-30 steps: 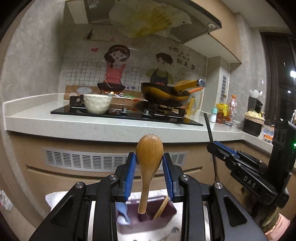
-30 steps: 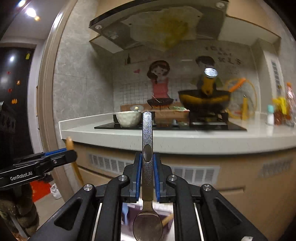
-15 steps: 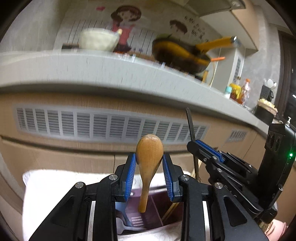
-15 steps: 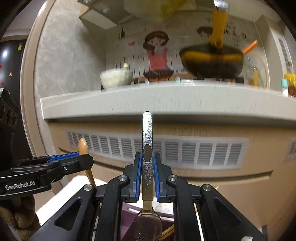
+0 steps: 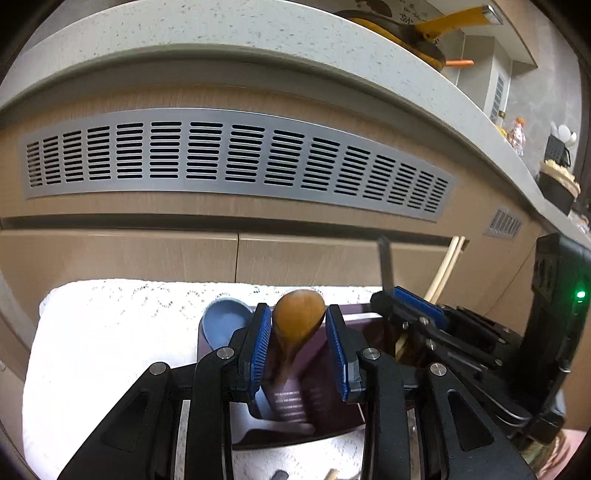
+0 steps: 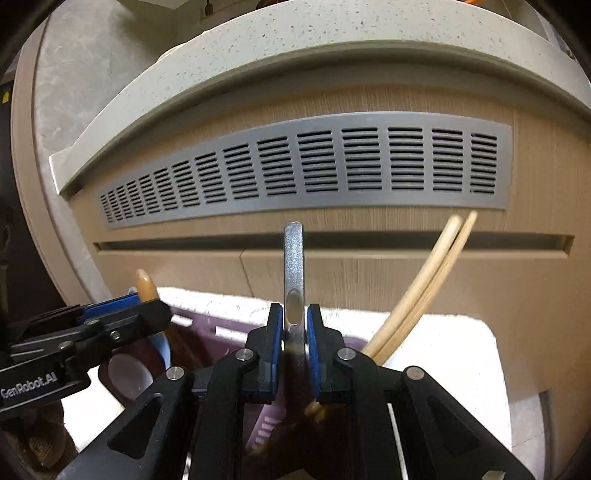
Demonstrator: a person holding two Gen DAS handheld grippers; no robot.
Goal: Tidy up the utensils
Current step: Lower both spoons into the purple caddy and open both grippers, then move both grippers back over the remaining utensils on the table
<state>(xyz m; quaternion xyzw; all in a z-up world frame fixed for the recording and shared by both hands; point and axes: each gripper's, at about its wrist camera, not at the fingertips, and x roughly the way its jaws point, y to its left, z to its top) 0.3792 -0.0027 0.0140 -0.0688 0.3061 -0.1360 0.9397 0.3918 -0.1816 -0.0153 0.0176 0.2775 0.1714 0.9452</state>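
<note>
The left gripper [image 5: 298,343] is seen over a dark purple utensil holder [image 5: 352,413] that stands on a white lace cloth [image 5: 110,354]; a wooden spoon [image 5: 298,321] stands bowl-up between its blue pads, which are opening, a thin gap showing at each side of the bowl, the handle blurred and reaching down into the holder; a blue spoon [image 5: 221,325] leans in the holder's left part, just beside the left pad; the right gripper [image 6: 294,350] is placed beside it over the same holder [image 6: 229,332], its jaws also opening, with a metal spoon's [image 6: 293,273] flat handle upright between the pads and narrow slits visible on both sides, its lower end blurred and lost behind the gripper body; a pair of wooden chopsticks [image 6: 424,288] leans out to the right from the holder's right part, close to the right pad but apart from it; the cloth's far edge lies against a wooden cabinet front [image 6: 406,266]; a slotted vent panel [image 5: 236,158] and the counter's [image 5: 258,33] overhanging pale edge are seen above, leaving open space over the holder.
</note>
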